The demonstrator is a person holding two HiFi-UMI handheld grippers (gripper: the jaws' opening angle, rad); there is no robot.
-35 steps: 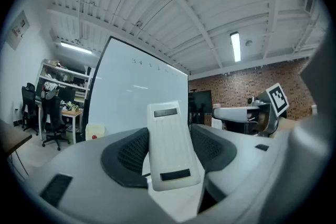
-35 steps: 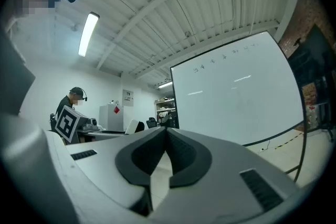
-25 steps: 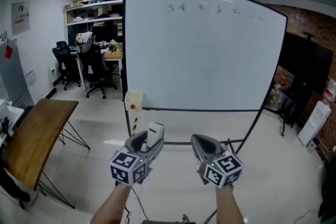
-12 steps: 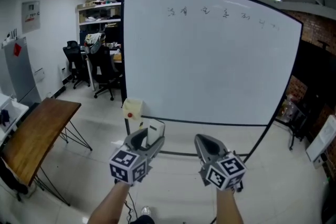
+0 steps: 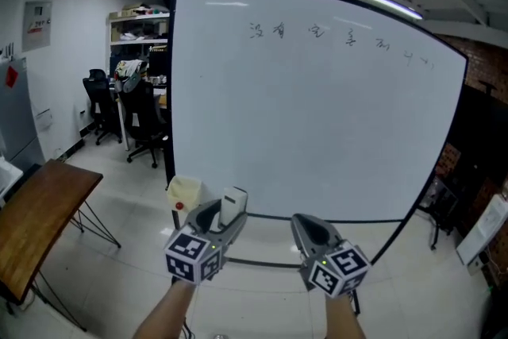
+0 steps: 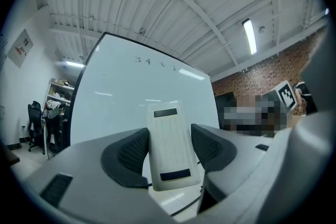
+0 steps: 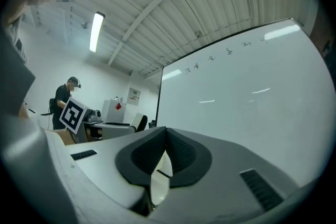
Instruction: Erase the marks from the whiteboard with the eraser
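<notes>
A large whiteboard [image 5: 317, 115] on a black frame stands ahead of me, with a row of small dark marks [image 5: 317, 32] along its top edge. The same marks [image 6: 155, 63] show in the left gripper view and the marks [image 7: 220, 55] in the right gripper view. My left gripper [image 5: 222, 212] is shut on a white eraser [image 5: 232, 205], which stands upright between the jaws, its back [image 6: 168, 147] facing the camera. My right gripper [image 5: 308, 225] is shut with nothing in it, its tips [image 7: 164, 152] pressed together. Both are held low, well short of the board.
A wooden table [image 5: 36, 218] stands at the left. Black office chairs [image 5: 131, 111] and shelves [image 5: 139, 32] are behind it. A yellowish box [image 5: 184, 193] hangs at the board's lower left corner. A brick wall [image 5: 480, 91] is at the right. Another person [image 7: 65, 102] stands by a desk.
The view has shifted closer to the whiteboard, which now fills more of the frame. Both grippers stay low in front, the left still holding the eraser.
</notes>
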